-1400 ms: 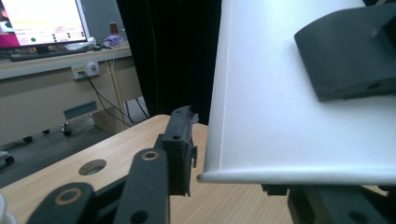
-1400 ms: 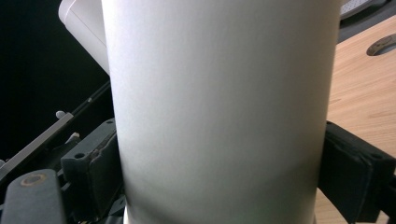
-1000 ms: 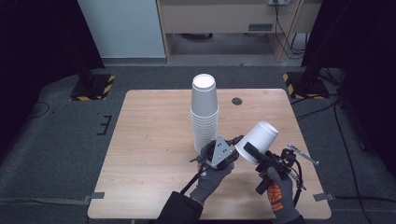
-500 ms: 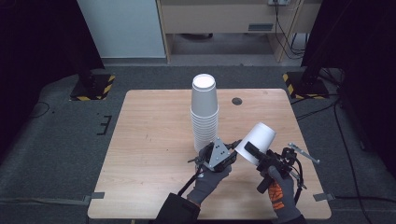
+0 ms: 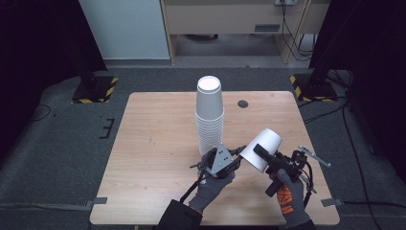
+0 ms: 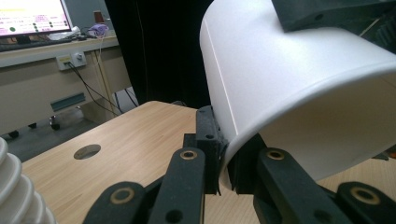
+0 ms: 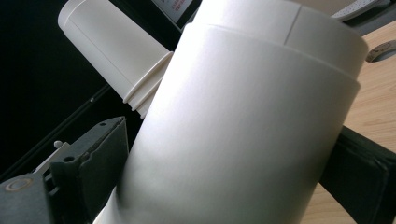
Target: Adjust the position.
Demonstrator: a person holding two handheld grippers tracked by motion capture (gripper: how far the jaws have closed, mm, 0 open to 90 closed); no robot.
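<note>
The surface (image 5: 158, 158) is a light brown wooden top with a straight grain. It stands on a grey carpet floor (image 5: 57, 158). A tall stack of white paper cups (image 5: 209, 115) stands upside down on it, near the middle and a bit toward the far side. The top cup's flat bottom faces up. A small round dark hole (image 5: 243, 103) sits in the wood near the far edge, to the right of the stack and apart from it.
</note>
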